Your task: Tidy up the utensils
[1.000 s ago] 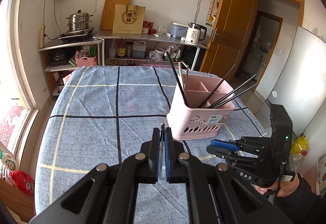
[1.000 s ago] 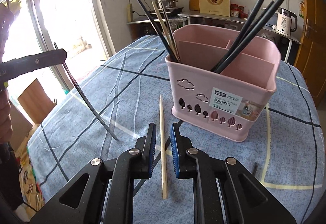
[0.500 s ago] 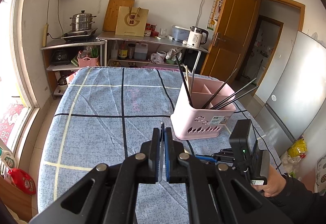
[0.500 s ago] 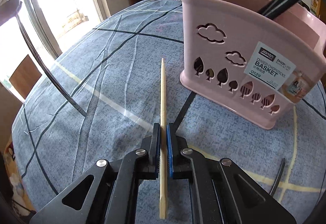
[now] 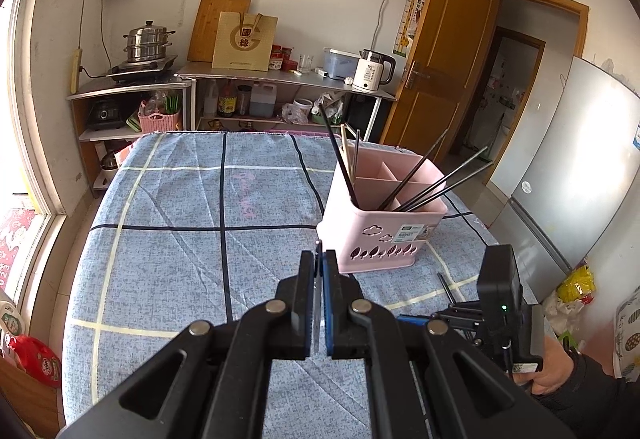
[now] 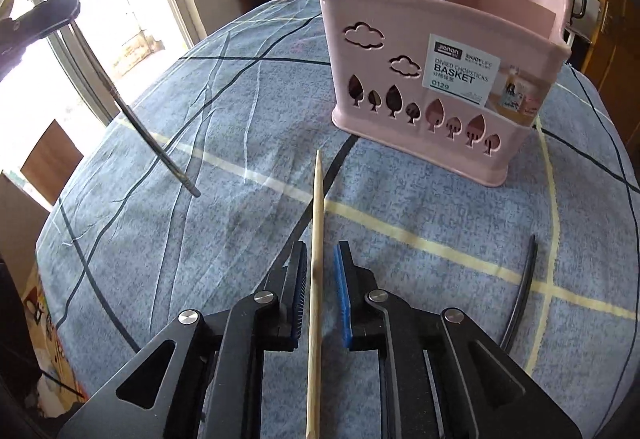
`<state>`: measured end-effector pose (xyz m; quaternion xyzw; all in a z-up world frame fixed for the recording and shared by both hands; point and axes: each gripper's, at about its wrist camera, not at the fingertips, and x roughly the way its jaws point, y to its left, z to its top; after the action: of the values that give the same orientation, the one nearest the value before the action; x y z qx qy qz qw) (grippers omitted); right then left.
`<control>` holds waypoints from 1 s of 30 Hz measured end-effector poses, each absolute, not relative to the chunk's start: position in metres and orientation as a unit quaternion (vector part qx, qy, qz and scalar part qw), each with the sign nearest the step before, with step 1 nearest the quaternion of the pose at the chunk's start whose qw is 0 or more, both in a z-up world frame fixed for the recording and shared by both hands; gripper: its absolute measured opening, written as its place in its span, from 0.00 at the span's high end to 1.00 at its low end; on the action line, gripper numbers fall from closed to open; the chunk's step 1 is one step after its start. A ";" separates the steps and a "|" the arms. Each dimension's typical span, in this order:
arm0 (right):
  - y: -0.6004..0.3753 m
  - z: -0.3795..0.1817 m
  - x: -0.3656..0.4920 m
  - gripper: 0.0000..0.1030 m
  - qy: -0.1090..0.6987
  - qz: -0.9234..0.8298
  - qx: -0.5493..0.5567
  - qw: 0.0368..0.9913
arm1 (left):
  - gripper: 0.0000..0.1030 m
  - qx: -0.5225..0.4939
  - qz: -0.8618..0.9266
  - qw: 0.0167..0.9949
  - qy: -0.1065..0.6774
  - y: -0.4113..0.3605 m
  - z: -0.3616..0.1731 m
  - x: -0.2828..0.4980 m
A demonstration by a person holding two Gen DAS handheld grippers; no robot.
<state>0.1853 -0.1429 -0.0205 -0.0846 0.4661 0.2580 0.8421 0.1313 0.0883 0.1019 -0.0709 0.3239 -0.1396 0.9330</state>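
The pale wooden chopstick (image 6: pixel 316 259) lies on the blue checked surface (image 6: pixel 224 175), running lengthwise between the right gripper's (image 6: pixel 320 295) opening jaws, untouched, pointing toward the pink plastic divided basket (image 6: pixel 436 79). The left gripper (image 5: pixel 319 295) pinches a metal chopstick (image 6: pixel 140 123).

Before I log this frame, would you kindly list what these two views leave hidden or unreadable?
- Wooden chopstick, right wrist view: its near end is cut off by the bottom edge.
- Metal chopstick in the left gripper: the left wrist view shows only a sliver between the shut jaws.
- Pink basket: its walls hide the chopsticks' lower ends.
- Black chopstick: partly behind the right gripper, whose jaws are opening.
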 end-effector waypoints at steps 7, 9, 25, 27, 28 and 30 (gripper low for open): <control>-0.117 -0.026 0.219 0.86 0.470 0.256 -0.112 0.837 | 0.96 -0.070 -0.136 0.932 0.330 0.092 0.098 0.133; -0.109 -0.027 0.226 0.86 0.471 0.256 -0.119 0.836 | 0.96 -0.071 -0.136 0.931 0.331 0.092 0.097 0.134; -0.120 0.038 0.207 0.95 0.388 0.278 -0.088 0.874 | 0.96 -0.059 -0.149 0.931 0.328 0.074 0.105 0.136; -0.126 0.055 0.201 0.95 0.367 0.278 -0.080 0.884 | 0.96 -0.057 -0.150 0.931 0.328 0.070 0.107 0.137; -0.129 0.062 0.198 0.95 0.357 0.279 -0.077 0.888 | 0.96 -0.056 -0.151 0.931 0.328 0.069 0.108 0.137; -0.136 0.076 0.191 0.95 0.339 0.280 -0.071 0.895 | 0.96 -0.054 -0.152 0.931 0.327 0.065 0.110 0.137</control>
<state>0.1908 -0.1361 0.0765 -0.0715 0.3391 0.2796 0.8954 0.1369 0.0653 0.1104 -0.0538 0.3272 -0.1520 0.9311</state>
